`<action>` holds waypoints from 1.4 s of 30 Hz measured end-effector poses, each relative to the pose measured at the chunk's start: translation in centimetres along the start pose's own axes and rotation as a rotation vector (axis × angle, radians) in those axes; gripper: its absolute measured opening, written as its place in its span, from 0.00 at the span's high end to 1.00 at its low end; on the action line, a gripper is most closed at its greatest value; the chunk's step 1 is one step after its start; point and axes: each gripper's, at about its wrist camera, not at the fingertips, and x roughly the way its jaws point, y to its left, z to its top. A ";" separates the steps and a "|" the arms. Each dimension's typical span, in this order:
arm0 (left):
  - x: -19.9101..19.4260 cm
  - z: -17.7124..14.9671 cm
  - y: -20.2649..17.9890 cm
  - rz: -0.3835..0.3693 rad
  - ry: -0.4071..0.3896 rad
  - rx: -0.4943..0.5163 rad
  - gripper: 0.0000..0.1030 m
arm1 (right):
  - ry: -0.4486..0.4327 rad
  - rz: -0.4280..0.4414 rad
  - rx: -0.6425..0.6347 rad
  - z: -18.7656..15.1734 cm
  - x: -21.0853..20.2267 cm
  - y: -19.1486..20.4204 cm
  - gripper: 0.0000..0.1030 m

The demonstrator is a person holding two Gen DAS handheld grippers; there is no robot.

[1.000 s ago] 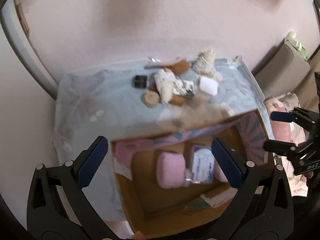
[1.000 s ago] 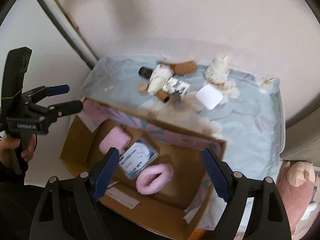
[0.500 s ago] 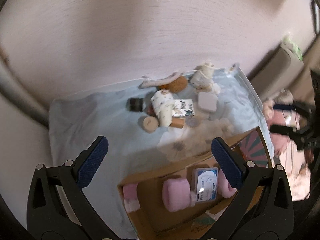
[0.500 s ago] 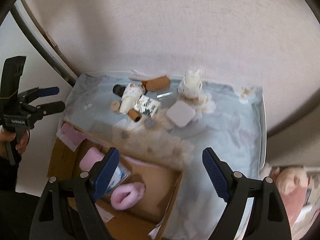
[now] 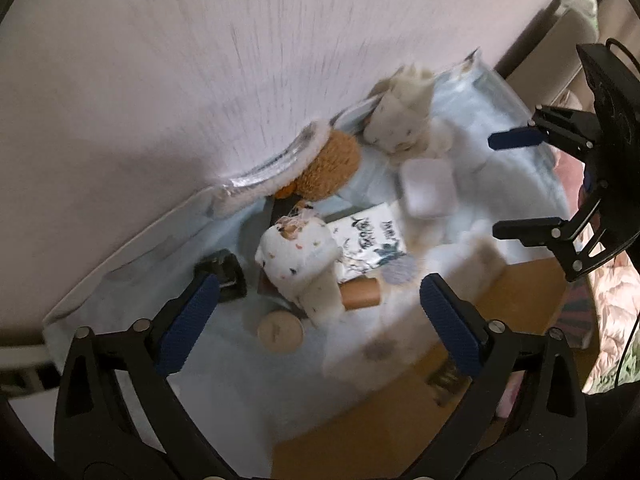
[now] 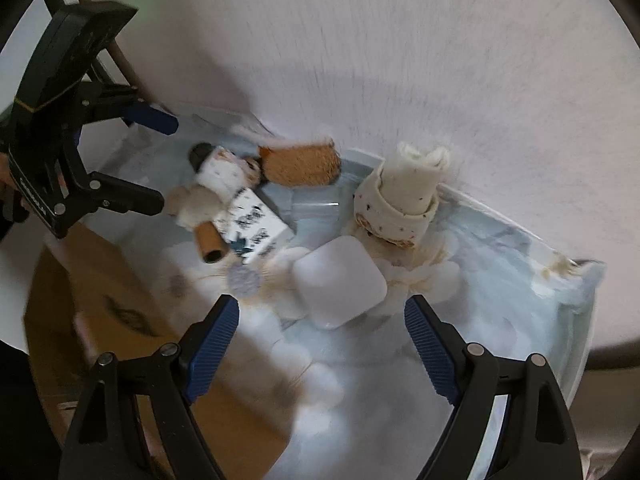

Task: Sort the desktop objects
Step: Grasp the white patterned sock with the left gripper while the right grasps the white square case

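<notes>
Your left gripper (image 5: 316, 320) hangs with its fingers spread wide, gripping nothing, over the speckled cloth roll (image 5: 302, 264). Your right gripper (image 6: 322, 344) is just as wide apart and empty, above the white square case (image 6: 340, 282). Only the left view shows the round wooden lid (image 5: 279, 330). The cardboard box (image 6: 100, 300) sits blurred; its contents are unreadable.

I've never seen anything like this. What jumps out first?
Two open black tongs with blue pads frame the scene, the right tongs nearest a white square case. Behind it, against the wall, sits a jumble: a speckled rolled cloth, a brown brush and a patterned box.
</notes>
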 end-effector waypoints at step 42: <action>-10.8 -3.9 -2.2 0.012 -0.093 -0.109 0.69 | -0.082 -0.046 -0.088 0.2 -10.0 10.7 0.39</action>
